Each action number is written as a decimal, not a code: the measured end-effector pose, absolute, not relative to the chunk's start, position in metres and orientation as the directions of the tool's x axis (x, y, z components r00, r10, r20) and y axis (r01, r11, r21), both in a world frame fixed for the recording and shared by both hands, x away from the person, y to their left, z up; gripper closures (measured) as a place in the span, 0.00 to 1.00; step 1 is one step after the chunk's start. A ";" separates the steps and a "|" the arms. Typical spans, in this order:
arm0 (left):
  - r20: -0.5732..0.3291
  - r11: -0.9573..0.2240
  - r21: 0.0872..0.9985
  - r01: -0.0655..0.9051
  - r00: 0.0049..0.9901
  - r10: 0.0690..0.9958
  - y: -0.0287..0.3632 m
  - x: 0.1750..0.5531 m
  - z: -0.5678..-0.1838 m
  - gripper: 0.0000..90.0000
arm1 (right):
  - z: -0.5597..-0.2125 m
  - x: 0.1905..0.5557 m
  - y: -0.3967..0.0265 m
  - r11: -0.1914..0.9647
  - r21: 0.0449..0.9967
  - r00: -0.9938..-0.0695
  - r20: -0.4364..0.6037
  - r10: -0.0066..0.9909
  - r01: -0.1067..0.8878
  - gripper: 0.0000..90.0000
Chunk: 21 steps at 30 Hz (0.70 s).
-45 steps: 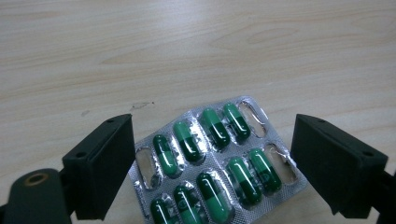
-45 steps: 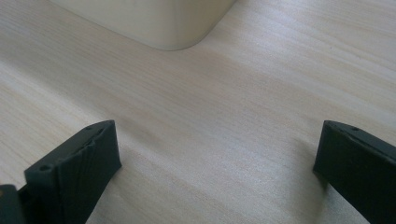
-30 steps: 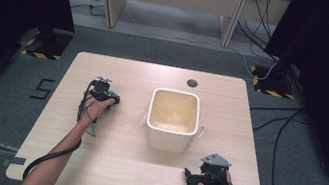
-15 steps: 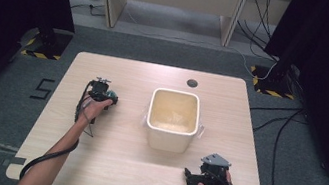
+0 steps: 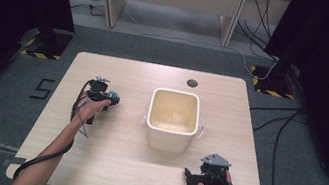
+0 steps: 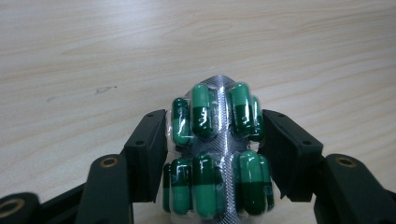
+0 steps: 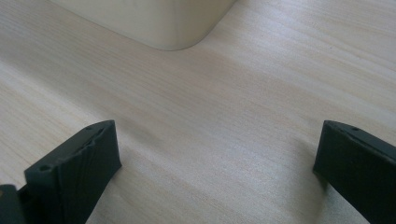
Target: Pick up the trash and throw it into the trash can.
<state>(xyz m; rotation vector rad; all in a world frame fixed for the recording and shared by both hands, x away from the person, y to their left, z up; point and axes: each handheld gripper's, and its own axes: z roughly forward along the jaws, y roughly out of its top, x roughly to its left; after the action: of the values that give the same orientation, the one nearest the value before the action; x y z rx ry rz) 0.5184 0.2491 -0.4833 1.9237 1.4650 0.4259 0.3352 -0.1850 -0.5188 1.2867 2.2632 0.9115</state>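
A: Worktop (image 5: 105,163) first, pale wood, with a small dark round mark (image 5: 192,83) at the far edge. The cream bin (image 5: 172,119) stands open-topped near the middle, between the two claws: to the right of the left claw (image 5: 112,97), ahead and left of the right claw (image 5: 187,175).

B: Bin contents?

A: It looks empty from the high view, though I cannot rule out something small on its floor. In the right gripper view one rounded corner of it sits just ahead of the jaws.

B: Right claw state?

A: Jaws spread wide, bare wood between them, nothing touched. It rests low at the near edge, well apart from the bin. Judgement: parked there to leave the bin mouth free for the other hand.

B: Left claw?

A: Clamped on a blister pack (image 6: 215,154) of two-tone green capsules, silver foil backing. The pack stands upright between the jaws, gripped by its long edges, top half proud of the tips, and bows slightly at the middle, probably from the squeeze. Judgement: the edge grip keeps the capsules from being crushed.

B: Pack location?

A: Inside the left claw, held above the worktop, beside the bin and not yet over it.
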 end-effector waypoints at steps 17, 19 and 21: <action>-0.178 -0.196 0.731 0.654 0.461 0.869 0.227 0.494 -0.434 0.46 | -0.519 0.335 -0.185 0.369 0.698 -0.508 -0.010 0.861 0.613 0.00; -0.184 -0.200 0.736 0.647 0.475 0.860 0.224 0.492 -0.430 0.46 | -0.519 0.335 -0.185 0.371 0.698 -0.508 -0.011 0.861 0.613 0.00; -0.186 -0.205 0.743 0.637 0.491 0.851 0.221 0.489 -0.426 0.46 | -0.519 0.335 -0.185 0.370 0.698 -0.508 -0.010 0.861 0.613 0.00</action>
<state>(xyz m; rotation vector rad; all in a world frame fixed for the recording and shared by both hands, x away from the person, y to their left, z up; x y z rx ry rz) 0.4887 0.2207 -0.4263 1.9336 1.2308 0.3380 0.3352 -0.1850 -0.5189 1.2858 2.2623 0.9126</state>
